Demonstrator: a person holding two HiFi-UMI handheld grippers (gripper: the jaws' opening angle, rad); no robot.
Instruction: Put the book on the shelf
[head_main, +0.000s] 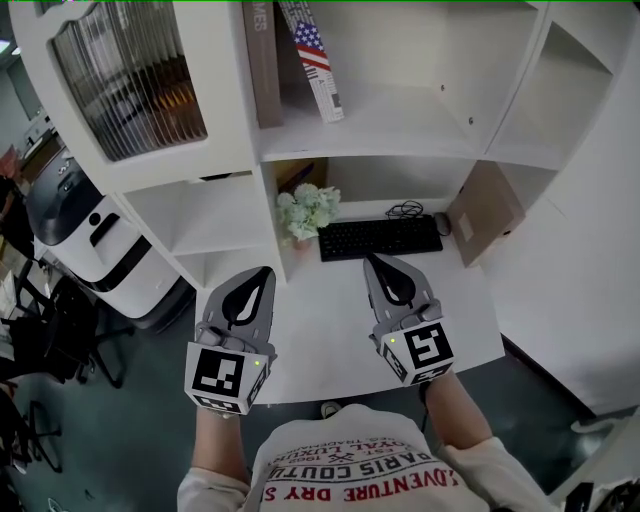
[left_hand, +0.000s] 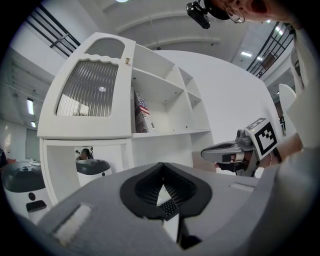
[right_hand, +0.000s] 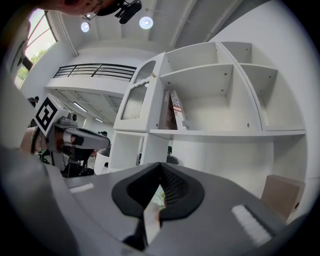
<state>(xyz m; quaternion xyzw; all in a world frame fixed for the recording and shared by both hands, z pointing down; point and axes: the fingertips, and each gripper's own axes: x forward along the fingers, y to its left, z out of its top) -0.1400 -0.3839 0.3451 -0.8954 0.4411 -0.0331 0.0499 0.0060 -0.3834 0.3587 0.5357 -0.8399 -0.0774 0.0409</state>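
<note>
Left gripper (head_main: 265, 276) & right gripper (head_main: 370, 263) both shut, empty, over the tabletop (head_main: 330, 335). Prob. best: open right wide, take the brown book (head_main: 485, 212) by its free edge, clear of the keyboard (head_main: 380, 238).

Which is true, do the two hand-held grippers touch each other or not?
Apart. The head view shows bare desk between the left hand-held gripper and the right hand-held gripper.

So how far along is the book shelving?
A brown book and flag-covered book stand on the shelf. Nothing in hand: left hand-held gripper and right hand-held gripper hover shut, empty, over the desk. Possibly left: the brown panel leaning at the desk's right.
</note>
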